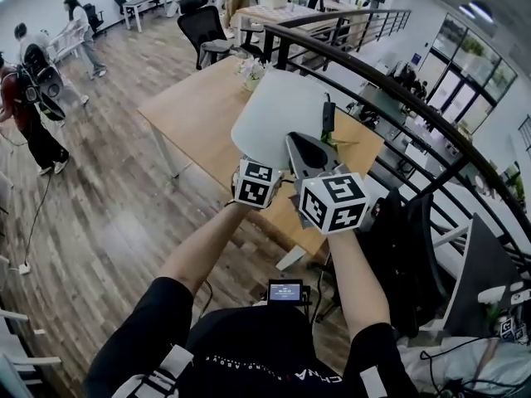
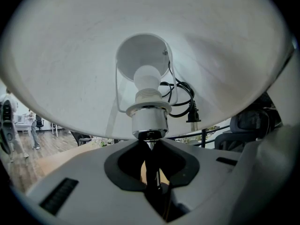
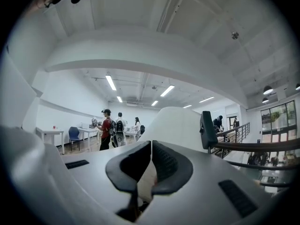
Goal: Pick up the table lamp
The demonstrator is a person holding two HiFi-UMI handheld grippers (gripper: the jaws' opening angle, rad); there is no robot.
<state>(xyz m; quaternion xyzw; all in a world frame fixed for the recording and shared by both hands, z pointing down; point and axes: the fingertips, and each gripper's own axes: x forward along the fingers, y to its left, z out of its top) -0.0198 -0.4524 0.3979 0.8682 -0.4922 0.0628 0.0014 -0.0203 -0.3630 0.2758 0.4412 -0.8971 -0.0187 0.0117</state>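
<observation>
I carry a table lamp with a white cone shade [image 1: 278, 114] above the near corner of a wooden table [image 1: 195, 106]. In the left gripper view I look up into the shade [image 2: 70, 55] at its white bulb [image 2: 148, 76] and chrome socket [image 2: 149, 123]. My left gripper [image 2: 150, 144] is shut on the thin dark stem just under the socket; its marker cube [image 1: 255, 182] shows below the shade. A black cord with a plug [image 2: 192, 114] hangs beside the socket. My right gripper [image 1: 305, 146] [image 3: 151, 146] is beside the shade [image 3: 180, 125], pads together, with nothing seen between them. The plug [image 3: 207, 129] hangs just right of it.
A curved black railing [image 1: 398, 98] runs along the right of the table. A small potted plant [image 1: 252, 73] stands at the table's far end, with a black office chair [image 1: 203, 27] behind it. People [image 1: 33, 110] stand on the wooden floor at left. A dark chair [image 1: 415, 247] is close at right.
</observation>
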